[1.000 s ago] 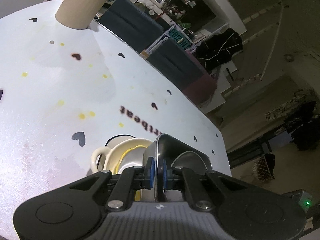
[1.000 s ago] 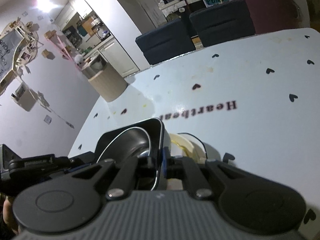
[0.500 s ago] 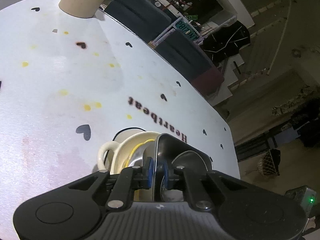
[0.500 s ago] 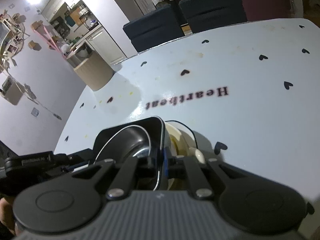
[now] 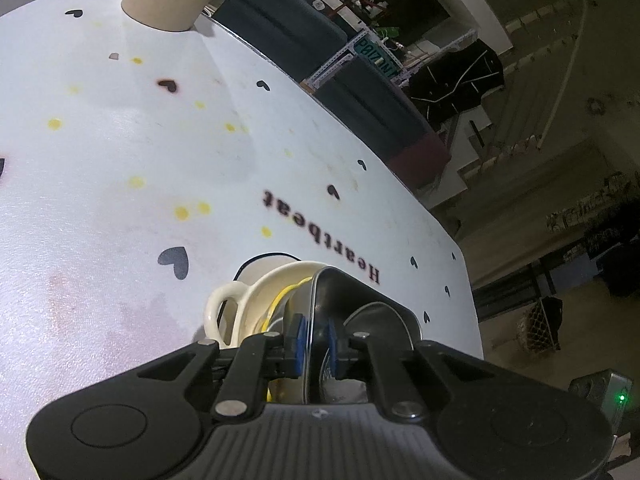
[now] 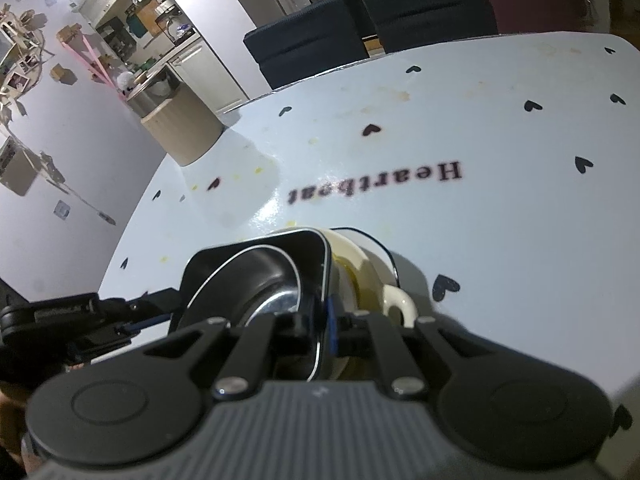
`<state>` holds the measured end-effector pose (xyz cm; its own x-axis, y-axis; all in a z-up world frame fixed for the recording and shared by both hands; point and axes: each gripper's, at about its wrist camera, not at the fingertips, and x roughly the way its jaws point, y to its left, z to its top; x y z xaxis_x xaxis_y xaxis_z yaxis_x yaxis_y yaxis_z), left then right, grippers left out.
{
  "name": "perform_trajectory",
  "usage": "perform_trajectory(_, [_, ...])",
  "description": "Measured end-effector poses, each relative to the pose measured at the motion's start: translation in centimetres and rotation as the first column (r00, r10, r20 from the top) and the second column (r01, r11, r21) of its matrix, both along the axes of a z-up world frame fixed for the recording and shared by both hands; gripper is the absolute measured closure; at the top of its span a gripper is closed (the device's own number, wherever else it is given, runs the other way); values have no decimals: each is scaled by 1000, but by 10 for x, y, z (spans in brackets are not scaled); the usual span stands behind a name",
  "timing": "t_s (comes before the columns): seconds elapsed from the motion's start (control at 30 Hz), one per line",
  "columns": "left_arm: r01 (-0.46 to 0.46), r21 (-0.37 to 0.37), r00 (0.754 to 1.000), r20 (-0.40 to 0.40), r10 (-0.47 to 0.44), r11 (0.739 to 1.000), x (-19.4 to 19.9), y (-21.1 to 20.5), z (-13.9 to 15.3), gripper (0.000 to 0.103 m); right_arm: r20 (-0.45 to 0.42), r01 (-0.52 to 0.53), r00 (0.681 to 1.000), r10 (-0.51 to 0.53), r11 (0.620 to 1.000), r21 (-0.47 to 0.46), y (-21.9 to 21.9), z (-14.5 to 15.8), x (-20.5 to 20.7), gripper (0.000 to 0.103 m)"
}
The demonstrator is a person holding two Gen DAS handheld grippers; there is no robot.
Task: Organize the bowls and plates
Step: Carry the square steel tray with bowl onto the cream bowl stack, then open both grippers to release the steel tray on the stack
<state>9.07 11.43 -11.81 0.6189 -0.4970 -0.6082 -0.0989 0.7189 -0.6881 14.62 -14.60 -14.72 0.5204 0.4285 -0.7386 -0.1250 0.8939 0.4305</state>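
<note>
Steel tray (image 5: pixel 362 300), dark and square with rounded corners, is the thing both tools hold. We see the blue pads (image 5: pixel 298 334) of the left gripper (image 5: pixel 314 336) pressed together on one wall of this tray, with the thin metal rim between them. The right gripper (image 6: pixel 324 320) does the same on the opposite wall: its fingers are nearly closed and pinch the rim. Inside the tray we see a round shiny hollow (image 6: pixel 256 284).

The tray rests tilted in or on a cream bowl (image 5: pixel 276 284) with a loop handle (image 5: pixel 222 312) and a yellow line inside; we cannot tell how deep it sits. The bowl stands on the white table (image 5: pixel 120 160), just on the near side of the printed word "Heartbeat" (image 6: pixel 376 184). Black hearts (image 5: pixel 174 260) and small yellow spots (image 5: pixel 182 212) lie around this word. Far beyond the word, near the back edge of the table, stands a beige round container (image 6: pixel 182 130). Behind that edge we see dark blue chairs (image 6: pixel 308 54). In the right wrist view, the left gripper's black body (image 6: pixel 76 324) appears left of the tray.
</note>
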Motion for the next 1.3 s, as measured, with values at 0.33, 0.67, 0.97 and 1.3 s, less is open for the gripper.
perform_trajectory(0.33, [4, 3, 1000, -8, -4, 1000, 1, -2, -1, 91, -12, -5, 1000, 5, 1000, -6, 1, -3, 4, 91])
perform_trajectory(0.67, [5, 1, 1000, -8, -5, 1000, 1, -4, -3, 91, -23, -14, 1000, 13, 1000, -15, 3, -7, 8, 85])
perform_trajectory(0.97, [9, 1, 1000, -7, -9, 1000, 1, -4, -3, 90, -15, -32, 999, 32, 999, -16, 7, -8, 8, 73])
perform_trajectory(1.3, [5, 24, 1000, -2, -5, 1000, 0, -4, 3, 76, -3, -39, 999, 39, 999, -19, 5, -6, 8, 71])
